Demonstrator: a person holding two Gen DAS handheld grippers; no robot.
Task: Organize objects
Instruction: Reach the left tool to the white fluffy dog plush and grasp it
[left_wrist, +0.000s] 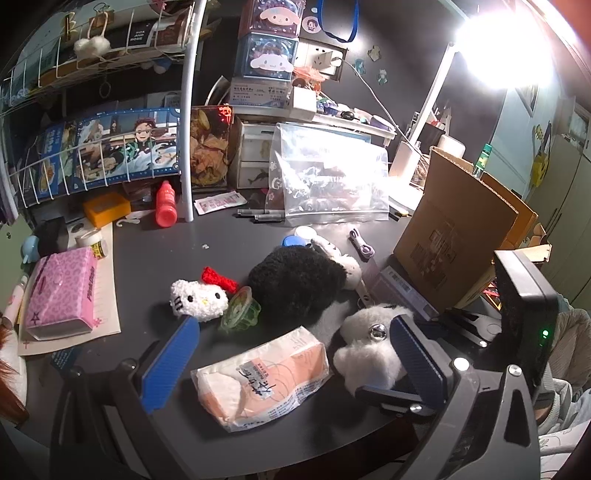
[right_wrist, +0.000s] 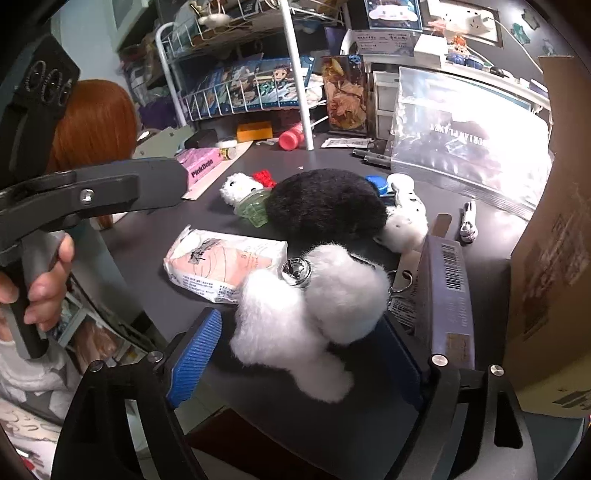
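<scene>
White fluffy toy (right_wrist: 310, 299) between wide-open right gripper (right_wrist: 295, 354) pads, tissue pack (right_wrist: 221, 258) and purple box (right_wrist: 443, 288) flanking; left gripper (left_wrist: 291, 354) likewise open, empty.

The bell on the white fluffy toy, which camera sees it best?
The right wrist view: the bell sits close, shiny and unblocked on the white toy. The left wrist view shows the bell small and off to the side.
</scene>
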